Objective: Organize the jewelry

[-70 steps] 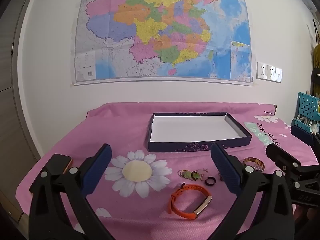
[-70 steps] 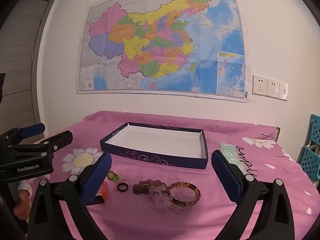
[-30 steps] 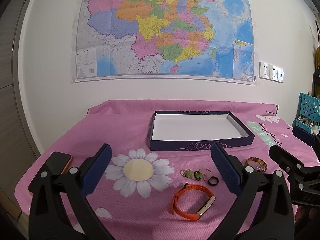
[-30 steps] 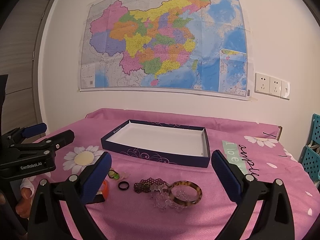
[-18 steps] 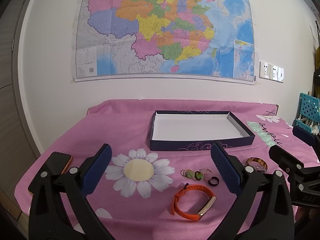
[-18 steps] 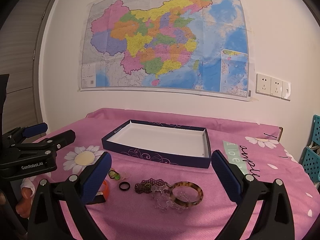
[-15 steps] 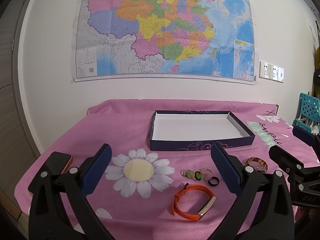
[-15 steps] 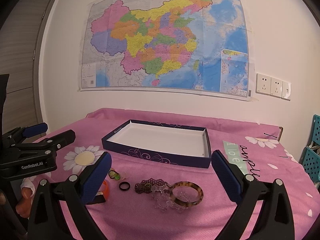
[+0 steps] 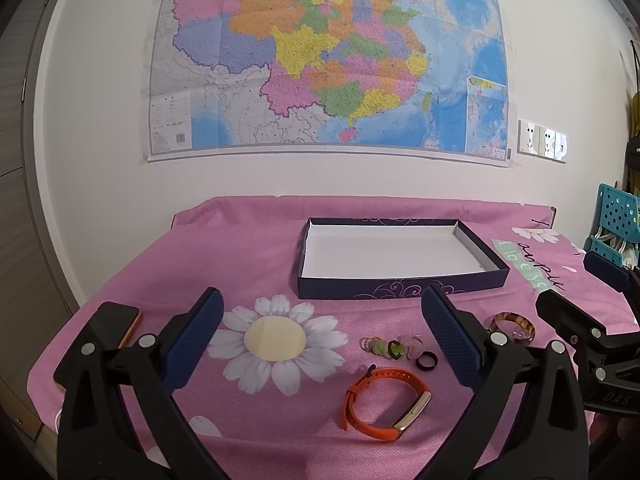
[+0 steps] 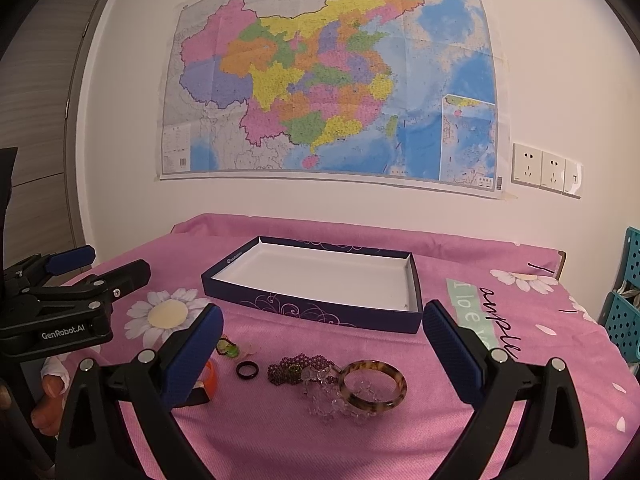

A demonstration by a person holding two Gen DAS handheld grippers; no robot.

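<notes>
A dark blue box (image 9: pixel 400 286) with a white inside stands on the pink cloth; it also shows in the right wrist view (image 10: pixel 320 308). In front of it lie an orange band (image 9: pixel 386 402), a black ring (image 9: pixel 426 360), small green and pink rings (image 9: pixel 390 347) and a brown bangle (image 9: pixel 514 324). The right wrist view shows the bangle (image 10: pixel 373 386), purple beads (image 10: pixel 298 368), clear beads (image 10: pixel 332 400) and the black ring (image 10: pixel 246 370). My left gripper (image 9: pixel 322 344) is open above the rings. My right gripper (image 10: pixel 322 360) is open above the beads.
A phone (image 9: pixel 110 326) lies at the table's left edge. A blue crate (image 9: pixel 618 224) stands off the right side. A map (image 9: pixel 328 60) and wall sockets (image 10: pixel 546 170) are on the wall behind. The pink cloth (image 10: pixel 500 360) has flower prints.
Both views have shifted only slightly; the grippers stay open and the jewelry has not moved.
</notes>
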